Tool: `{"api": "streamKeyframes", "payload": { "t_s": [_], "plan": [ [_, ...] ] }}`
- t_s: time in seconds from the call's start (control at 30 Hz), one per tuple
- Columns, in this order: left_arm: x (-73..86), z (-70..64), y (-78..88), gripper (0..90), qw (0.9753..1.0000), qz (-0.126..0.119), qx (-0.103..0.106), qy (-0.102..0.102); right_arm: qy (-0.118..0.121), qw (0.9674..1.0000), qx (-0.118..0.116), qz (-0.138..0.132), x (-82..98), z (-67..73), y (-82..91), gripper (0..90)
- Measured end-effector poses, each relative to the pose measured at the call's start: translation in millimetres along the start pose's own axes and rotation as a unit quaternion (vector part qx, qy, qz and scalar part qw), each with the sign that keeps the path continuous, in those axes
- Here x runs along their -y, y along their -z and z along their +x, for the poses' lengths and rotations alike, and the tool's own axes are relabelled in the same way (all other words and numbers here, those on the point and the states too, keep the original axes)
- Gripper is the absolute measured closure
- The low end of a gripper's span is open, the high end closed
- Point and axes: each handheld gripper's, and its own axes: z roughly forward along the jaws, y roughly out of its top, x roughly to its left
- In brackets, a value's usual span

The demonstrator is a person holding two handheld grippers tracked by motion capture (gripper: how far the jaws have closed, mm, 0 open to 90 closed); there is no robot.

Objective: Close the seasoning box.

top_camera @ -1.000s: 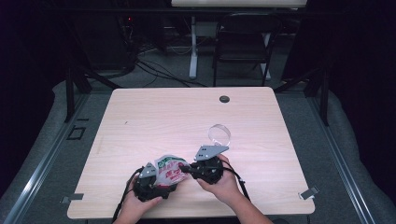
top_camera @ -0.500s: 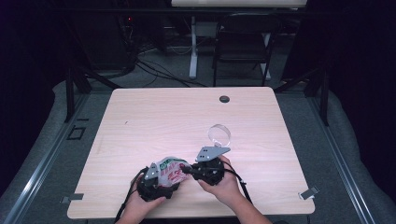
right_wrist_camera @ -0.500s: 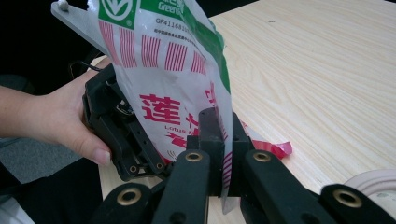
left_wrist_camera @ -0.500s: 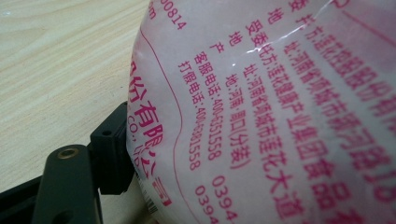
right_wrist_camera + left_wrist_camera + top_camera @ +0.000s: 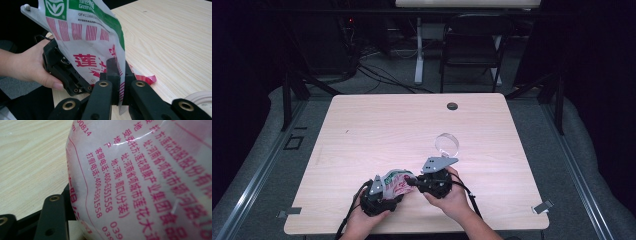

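Near the desk's [image 5: 362, 130] front edge, your right gripper [image 5: 117, 82] pinches the bag [image 5: 85, 37] tight; your left gripper's [image 5: 379, 192] jaws have just been closing around it.

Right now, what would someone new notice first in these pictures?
The printed plastic bag at the table's near edge, with red and green print, stands out first. The right gripper is clamped on its edge, while the left gripper, whose jaws have just been closing, has the bag bulging between them. A clear round lid lies just beyond.
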Motion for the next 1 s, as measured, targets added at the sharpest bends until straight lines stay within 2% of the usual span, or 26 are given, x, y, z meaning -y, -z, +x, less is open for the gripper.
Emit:
{"api": "streamKeyframes", "payload": {
  "t_s": [0.1,0.2,0.27,0.33,0.5,0.53,0.57,0.63,0.73,0.87,0.97,1.0],
  "plan": [
    [-0.1,1.3,0.9,46.2,1.0000,0.001,-0.002,-0.005,0.001,1.0000,-0.001,0.000,0.0,-0.1,0.0,90.0],
    [0.5,0.5,1.1,49.4,1.0000,-0.004,-0.003,0.002,0.002,1.0000,-0.001,0.000,-0.3,0.0,0.0,90.0],
    [0.5,1.7,2.2,51.4,1.0000,-0.006,-0.004,-0.002,0.001,1.0000,-0.002,-0.002,-0.4,0.1,-0.1,90.0],
    [1.1,2.0,2.4,53.6,0.9999,-0.011,-0.002,0.004,0.000,1.0000,-0.002,-0.004,-0.4,0.1,-0.1,90.0],
    [0.5,2.7,4.5,57.1,0.9999,-0.015,0.000,0.004,0.003,1.0000,-0.002,-0.004,-1.3,0.6,0.7,90.0],
    [0.3,2.9,4.9,57.5,0.9999,-0.013,0.000,0.002,0.005,1.0000,-0.002,-0.003,-1.4,0.3,1.2,90.0],
    [0.2,1.8,5.1,57.8,0.9998,-0.015,0.001,0.009,0.004,1.0000,-0.002,-0.005,-1.5,0.4,1.1,90.0],
    [-1.3,1.9,7.1,58.5,0.9999,-0.014,-0.001,0.003,0.004,1.0000,-0.002,-0.008,-1.9,0.1,2.2,90.0],
    [-3.5,0.7,9.6,59.0,0.9998,-0.020,-0.002,0.005,0.005,0.9999,-0.005,-0.012,-3.3,0.4,4.2,89.8],
    [-8.0,0.5,12.9,59.3,0.9998,-0.018,-0.012,-0.005,0.005,0.9998,-0.005,-0.020,-4.9,1.0,7.7,88.3],
    [-11.1,0.2,14.2,59.5,0.9997,-0.016,-0.015,-0.014,-0.002,0.9995,-0.009,-0.031,-6.4,-0.3,11.9,84.6],
    [-12.0,-0.5,14.4,59.6,0.9997,-0.018,-0.014,-0.007,-0.003,0.9994,-0.007,-0.035,-6.9,-0.7,13.1,82.7]
  ]
}}
